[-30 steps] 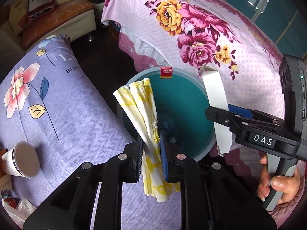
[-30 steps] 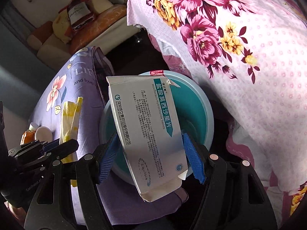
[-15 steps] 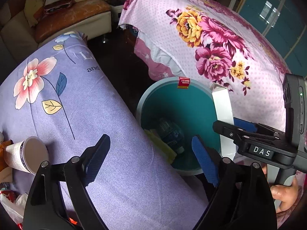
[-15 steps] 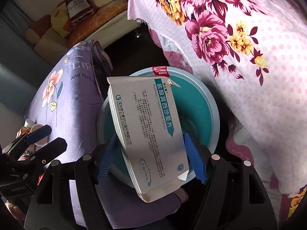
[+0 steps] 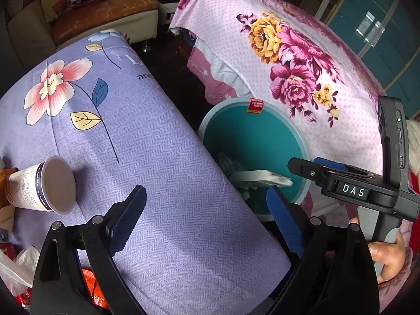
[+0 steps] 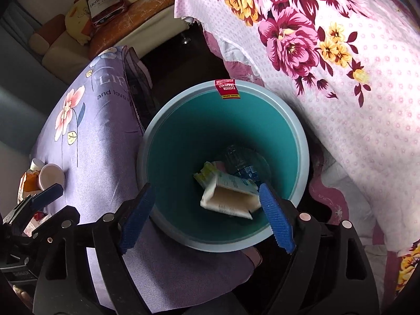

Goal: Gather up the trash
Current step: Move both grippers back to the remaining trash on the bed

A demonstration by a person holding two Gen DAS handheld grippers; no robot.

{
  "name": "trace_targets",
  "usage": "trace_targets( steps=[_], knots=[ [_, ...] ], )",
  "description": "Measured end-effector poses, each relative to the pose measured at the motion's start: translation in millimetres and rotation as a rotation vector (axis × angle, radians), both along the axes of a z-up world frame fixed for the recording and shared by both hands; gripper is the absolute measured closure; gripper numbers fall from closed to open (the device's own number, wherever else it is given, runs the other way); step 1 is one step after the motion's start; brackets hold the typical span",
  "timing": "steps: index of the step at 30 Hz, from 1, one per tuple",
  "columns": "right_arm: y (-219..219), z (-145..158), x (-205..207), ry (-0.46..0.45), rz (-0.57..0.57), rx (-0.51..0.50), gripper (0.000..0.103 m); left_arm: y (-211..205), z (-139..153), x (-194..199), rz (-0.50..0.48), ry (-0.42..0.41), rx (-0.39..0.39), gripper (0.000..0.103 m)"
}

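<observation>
A teal trash bin [image 6: 302, 141] stands on the floor between two covered surfaces; it also shows in the left wrist view [image 5: 302, 141]. Inside it a white medicine box [image 6: 231, 197] is dropping in below my right gripper [image 6: 207, 218], which is open over the bin's near rim. The box also shows in the left wrist view [image 5: 262, 178]. A yellow wrapper [image 6: 206, 174] and a plastic bottle [image 6: 244, 165] lie at the bottom. My left gripper [image 5: 207, 220] is open and empty over the purple cloth [image 5: 147, 157]. A paper cup [image 5: 44, 186] lies on its side at left.
More litter lies at the cloth's left edge: a plastic bag [image 5: 13, 267] and orange wrappers [image 5: 92, 286]. A pink floral cover [image 5: 302, 60] drapes the surface right of the bin. A sofa [image 5: 78, 18] stands at the back.
My left gripper opened and dropped the yellow wrapper into the bin, then pulled back left over the purple cloth. My right gripper opened and the medicine box fell into the bin.
</observation>
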State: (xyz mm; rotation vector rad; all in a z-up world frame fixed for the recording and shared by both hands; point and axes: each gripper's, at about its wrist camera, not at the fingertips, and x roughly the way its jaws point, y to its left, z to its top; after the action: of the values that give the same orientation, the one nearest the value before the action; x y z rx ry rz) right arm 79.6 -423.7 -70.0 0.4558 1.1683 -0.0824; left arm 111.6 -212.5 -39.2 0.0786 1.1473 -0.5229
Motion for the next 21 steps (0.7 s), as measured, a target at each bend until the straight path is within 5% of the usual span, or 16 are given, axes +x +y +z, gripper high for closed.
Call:
trace_targets(
  steps=[21],
  knots=[
    [71.7, 27.3, -20.3, 0.005, 0.117, -0.026, 0.022, 80.6, 24.3, -32.0, 0.096, -0.024, -0.059, 0.008]
  ],
)
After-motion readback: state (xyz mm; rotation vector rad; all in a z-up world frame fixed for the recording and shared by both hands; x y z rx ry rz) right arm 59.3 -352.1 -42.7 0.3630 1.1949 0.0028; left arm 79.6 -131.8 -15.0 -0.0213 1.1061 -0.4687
